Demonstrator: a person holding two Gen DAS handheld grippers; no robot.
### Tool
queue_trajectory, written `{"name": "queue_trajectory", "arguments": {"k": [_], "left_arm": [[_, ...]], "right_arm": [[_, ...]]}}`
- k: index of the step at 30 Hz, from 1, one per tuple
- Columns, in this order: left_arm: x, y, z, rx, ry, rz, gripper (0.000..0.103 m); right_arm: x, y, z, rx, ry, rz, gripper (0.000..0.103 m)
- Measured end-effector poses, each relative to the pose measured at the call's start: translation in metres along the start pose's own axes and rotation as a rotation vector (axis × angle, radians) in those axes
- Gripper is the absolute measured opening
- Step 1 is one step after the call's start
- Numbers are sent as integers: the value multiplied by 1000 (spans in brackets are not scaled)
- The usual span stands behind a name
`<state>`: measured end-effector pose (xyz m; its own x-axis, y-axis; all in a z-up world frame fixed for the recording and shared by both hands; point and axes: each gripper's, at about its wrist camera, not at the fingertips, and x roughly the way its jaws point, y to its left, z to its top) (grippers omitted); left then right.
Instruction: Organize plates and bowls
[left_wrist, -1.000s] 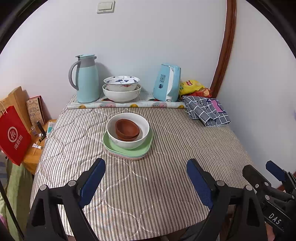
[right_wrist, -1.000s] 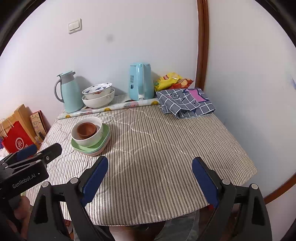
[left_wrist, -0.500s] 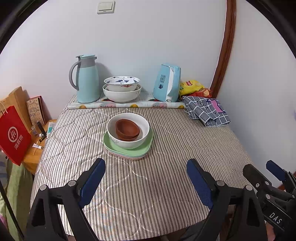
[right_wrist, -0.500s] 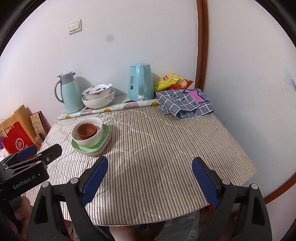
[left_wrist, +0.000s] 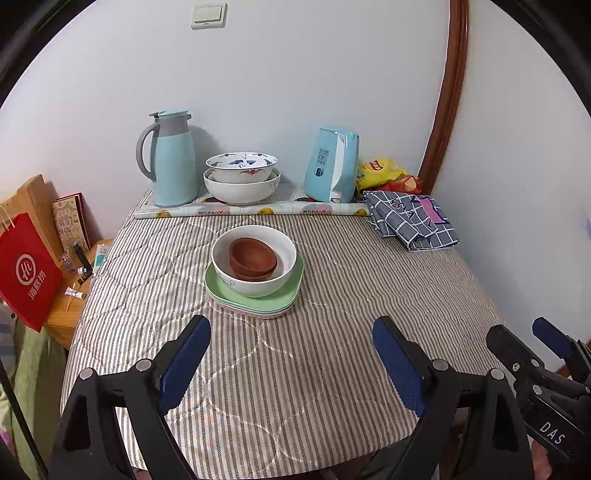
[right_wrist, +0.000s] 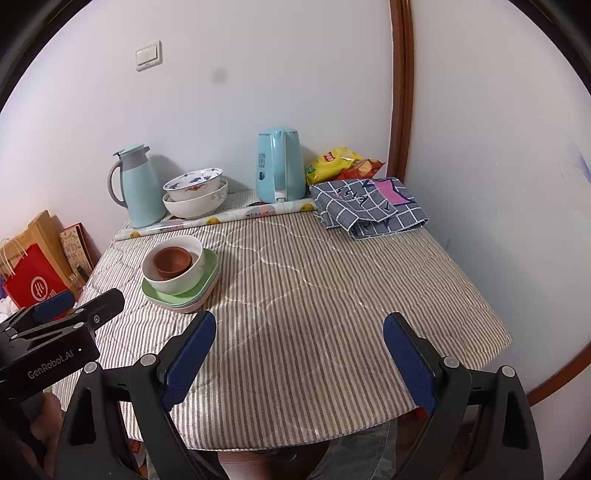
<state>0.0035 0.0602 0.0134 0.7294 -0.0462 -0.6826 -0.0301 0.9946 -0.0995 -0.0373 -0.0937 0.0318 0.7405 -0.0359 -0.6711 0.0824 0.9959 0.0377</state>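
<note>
Hovering at the bench's (left_wrist: 332, 369) near edge, I keep my left tool (left_wrist: 291, 363) and right tool (right_wrist: 299, 360) spread wide, gripping nothing. Brown bowls (left_wrist: 252, 257) sit nested in a white bowl (left_wrist: 255, 284) atop stacked green plates (left_wrist: 288, 297) mid-bench: tidied already, or awaiting sorting, I judge.
</note>
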Motion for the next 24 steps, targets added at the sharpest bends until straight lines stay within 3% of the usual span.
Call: {"name": "queue_trajectory", "arguments": {"k": [24], "left_arm": [[2, -1, 1, 5, -6, -1, 89]], "right_arm": [[-4, 0, 1, 2, -13, 1, 91]]}}
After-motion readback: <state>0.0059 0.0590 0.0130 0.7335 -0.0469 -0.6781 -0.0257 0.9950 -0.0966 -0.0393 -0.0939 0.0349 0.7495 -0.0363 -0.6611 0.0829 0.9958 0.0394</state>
